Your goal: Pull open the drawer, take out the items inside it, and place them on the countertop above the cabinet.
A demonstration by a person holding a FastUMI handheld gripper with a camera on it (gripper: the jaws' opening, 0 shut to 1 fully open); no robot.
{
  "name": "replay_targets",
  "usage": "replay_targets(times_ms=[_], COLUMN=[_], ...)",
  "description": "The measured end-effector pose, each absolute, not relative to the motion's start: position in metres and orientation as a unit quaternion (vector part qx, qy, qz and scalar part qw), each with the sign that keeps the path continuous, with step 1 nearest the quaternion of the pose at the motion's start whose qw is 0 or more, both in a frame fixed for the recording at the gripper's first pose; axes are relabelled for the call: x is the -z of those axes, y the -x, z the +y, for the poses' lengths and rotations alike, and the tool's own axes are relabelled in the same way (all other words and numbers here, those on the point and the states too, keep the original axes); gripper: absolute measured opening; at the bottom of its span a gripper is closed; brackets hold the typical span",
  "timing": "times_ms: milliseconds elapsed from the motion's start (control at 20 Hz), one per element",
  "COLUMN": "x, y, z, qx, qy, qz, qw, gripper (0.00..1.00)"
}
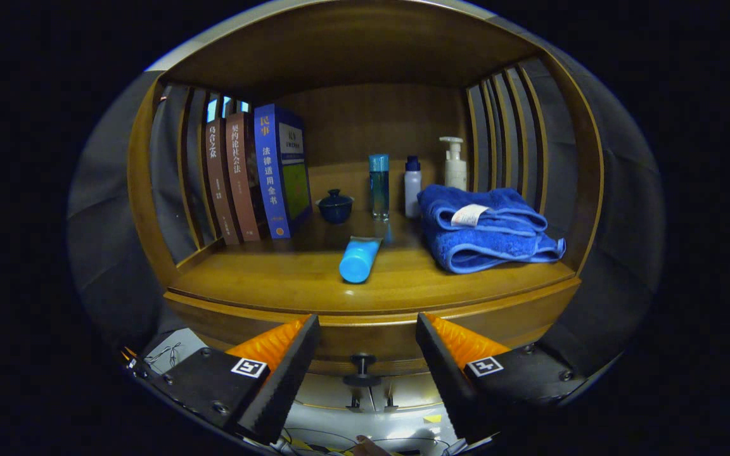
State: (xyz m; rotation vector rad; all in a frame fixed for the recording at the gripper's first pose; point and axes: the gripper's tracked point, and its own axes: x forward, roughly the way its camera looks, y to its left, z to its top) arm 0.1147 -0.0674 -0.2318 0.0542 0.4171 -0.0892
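Your tongs are standing open, with nothing between the two fingers, and they are pointing at the front of the wooden cabinet.

Going from left to right on the countertop: three books are standing up at the left. Next to them a small dark lidded cup is sitting. Near the front edge, a blue tube is lying on its side, just beyond your fingers. Behind it a tall blue bottle is standing, then a white bottle, then a pump bottle. At the right a folded blue towel is lying.

Under the countertop, the drawer is looking shut. Its little dark knob is sitting right between your fingers, a bit lower than the tips.

You cannot see inside the drawer, so you cannot tell what is in it. This could be the drawer waiting to be pulled. Or the tube could already be an item taken out of it and the drawer pushed back. You cannot tell which from here.
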Motion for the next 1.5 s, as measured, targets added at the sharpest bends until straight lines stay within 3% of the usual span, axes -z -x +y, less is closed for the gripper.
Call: replay_targets(times_ms=[400,650,1500], x=[0.098,0.018,-0.016], y=[-0.105,-0.063,-0.025], z=[-0.059,-0.044,-0.041], qx=[0.01,-0.002,-0.002], qy=[-0.014,-0.007,-0.013], qz=[0.121,0.073,0.053], qw=[0.993,0.997,0.999], gripper=[0.99,0.99,0.98])
